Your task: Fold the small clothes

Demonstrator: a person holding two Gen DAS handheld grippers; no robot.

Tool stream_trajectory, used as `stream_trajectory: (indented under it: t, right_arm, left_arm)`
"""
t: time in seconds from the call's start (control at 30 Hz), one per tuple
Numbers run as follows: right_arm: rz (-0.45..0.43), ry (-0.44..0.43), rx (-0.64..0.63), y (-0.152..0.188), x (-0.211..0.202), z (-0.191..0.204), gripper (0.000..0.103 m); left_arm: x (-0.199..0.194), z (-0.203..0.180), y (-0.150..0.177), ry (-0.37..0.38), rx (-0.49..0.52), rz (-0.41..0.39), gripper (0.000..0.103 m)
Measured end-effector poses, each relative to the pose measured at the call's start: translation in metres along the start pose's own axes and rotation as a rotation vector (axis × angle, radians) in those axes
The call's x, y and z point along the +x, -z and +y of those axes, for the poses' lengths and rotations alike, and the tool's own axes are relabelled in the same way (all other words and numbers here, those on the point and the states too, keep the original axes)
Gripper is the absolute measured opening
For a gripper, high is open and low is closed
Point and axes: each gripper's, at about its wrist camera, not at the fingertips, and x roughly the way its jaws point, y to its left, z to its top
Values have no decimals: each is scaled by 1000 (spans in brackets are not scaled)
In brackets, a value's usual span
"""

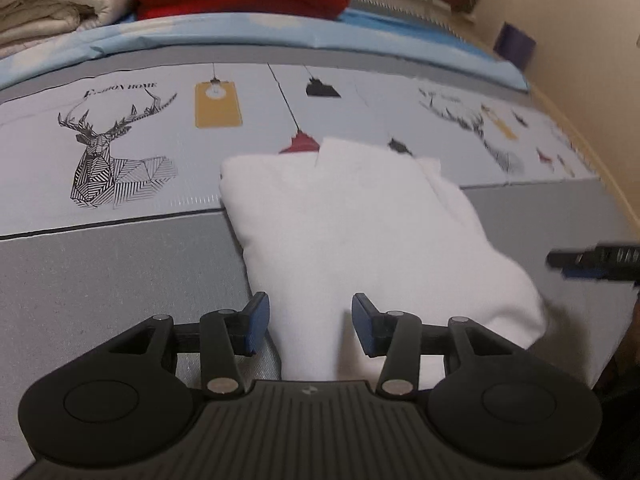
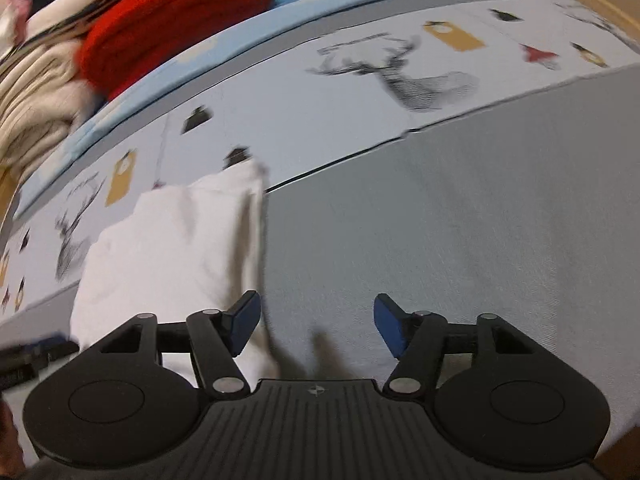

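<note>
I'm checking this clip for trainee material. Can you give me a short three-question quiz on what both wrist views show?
1. True or false: the left gripper is clamped on the white garment.
2. What lies under the open right gripper? A) red blanket B) grey bed surface C) yellow toys
3. Fill in: the animal printed on the sheet is a ____.

Key:
1. False; its pads stand apart with the cloth below them, not pinched.
2. B, the grey bed surface; the garment sits beside its left finger.
3. Deer.
</note>
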Motion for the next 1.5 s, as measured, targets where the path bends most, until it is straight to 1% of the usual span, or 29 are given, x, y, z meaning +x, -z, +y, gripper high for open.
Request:
stream_trajectory:
  t: [0.07,0.1,0.13,0.2,0.23,0.27,0.3,0.33,0.47,0.6,0.7,0.73,0.77,0.8,0.83,0.87,0.9,1.0,1.03,1.07,1.1,1.13,1.2,1.33,1.37,1.4,1.43,1.47,1.5]
  right_arm:
    - [41,-11,-44,3,8,9,65]
    - [66,-9,-61,6,10,12,65]
    - [102,8,-80,10,15,13,65]
    - [202,93,-131,17,31,13,63]
    - [244,118,-140,20,38,11,59]
    - [268,134,-133,21,41,9,33]
    - [276,132,-124,22,42,6,19]
    - [273,119,-115,22,40,4,0]
    - [204,22,-92,16,23,-2,0]
    - [145,-39,-40,11,4,-9,0]
    - [34,-104,35,1,-12,-14,5]
    - [-1,-129,45,1,-17,-12,17]
    - [-21,-149,47,0,-19,-11,36]
    - [-28,-167,38,-1,-18,-8,45]
    - [-17,-174,20,-2,-15,-2,58]
    - [14,-164,-11,0,-9,5,65]
    - [53,-129,-51,3,-1,12,66]
    - [139,-24,-166,14,18,24,62]
    - [161,-7,-181,15,23,27,54]
    - [175,-12,-177,17,24,26,33]
    - [186,-35,-165,19,24,24,17]
    - [181,-55,-155,19,22,22,6]
    - [132,-92,-157,17,9,20,5]
    - [66,-265,-29,11,-21,-5,4]
    - [71,-275,-16,10,-23,-11,4]
    - [97,-252,-10,14,-17,-14,4]
    - [145,-200,-14,18,-10,-17,4]
    - [213,-137,-25,24,2,-19,4]
    - [257,-93,-46,28,9,-19,4]
  left_arm:
    - [3,-1,1,17,5,12,49]
    - [6,-2,2,19,10,31,49]
    - [13,-4,4,8,20,69,49]
    - [28,-3,13,-26,38,161,51]
    - [30,-1,14,-22,19,171,51]
    - [30,0,12,-16,-1,173,51]
    - [29,1,11,-11,-3,174,51]
    - [29,2,10,-9,1,179,51]
    - [27,6,6,9,-22,184,52]
    - [17,11,-4,19,-60,141,55]
    - [10,12,-9,27,-76,109,55]
    - [10,13,-10,27,-82,106,55]
    - [10,13,-10,25,-86,104,55]
    - [11,13,-10,23,-89,103,55]
    - [11,12,-10,24,-88,103,55]
    - [12,12,-10,26,-86,104,55]
    - [13,12,-9,28,-84,104,55]
    - [14,9,-5,33,-76,103,55]
    - [14,9,-4,34,-71,102,55]
    - [13,8,-3,37,-65,99,55]
    - [13,7,-3,39,-61,97,55]
    - [13,6,-2,42,-60,97,55]
    - [12,6,-1,47,-60,95,55]
    - [10,6,-3,66,-69,82,55]
    - [10,5,-3,71,-68,82,57]
    - [11,4,-3,70,-63,85,59]
    - [13,3,-3,63,-53,95,60]
    - [17,1,-2,44,-33,117,60]
    - [23,-2,1,16,-8,153,62]
